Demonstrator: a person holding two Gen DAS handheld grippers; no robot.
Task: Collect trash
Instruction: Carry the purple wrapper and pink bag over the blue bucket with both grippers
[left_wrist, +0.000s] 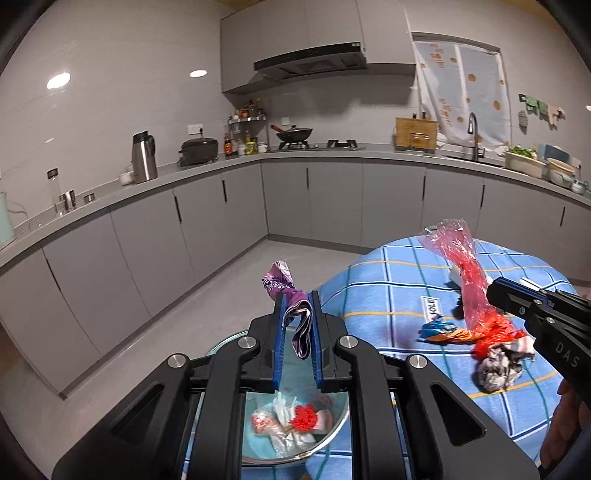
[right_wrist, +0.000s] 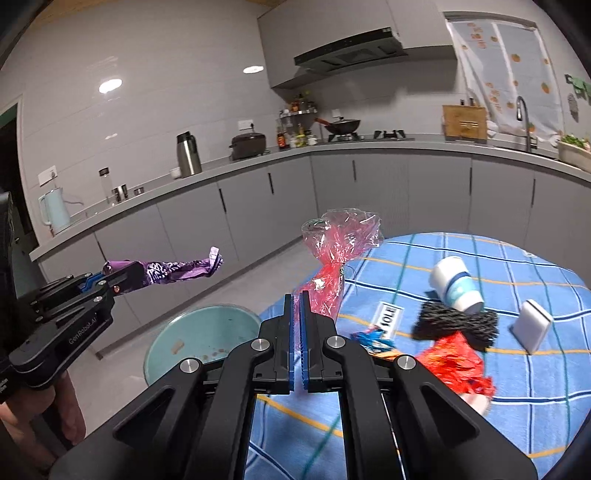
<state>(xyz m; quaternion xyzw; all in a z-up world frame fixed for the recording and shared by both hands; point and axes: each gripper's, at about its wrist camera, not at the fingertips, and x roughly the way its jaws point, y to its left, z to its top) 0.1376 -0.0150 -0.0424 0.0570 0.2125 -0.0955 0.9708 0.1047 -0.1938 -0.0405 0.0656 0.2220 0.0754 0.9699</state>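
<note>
My left gripper is shut on a crumpled purple wrapper, held in the air above a teal basin with several scraps in it. In the right wrist view the same gripper holds the purple wrapper out over the floor, left of the basin. My right gripper is shut on a red-pink cellophane wrapper that stands up over the table's edge. From the left wrist view, that right gripper pinches the cellophane from the right.
A round table with a blue checked cloth carries a tipped paper cup, black netting, a white block, red foil, a blue wrapper and a label card. Grey kitchen cabinets run behind.
</note>
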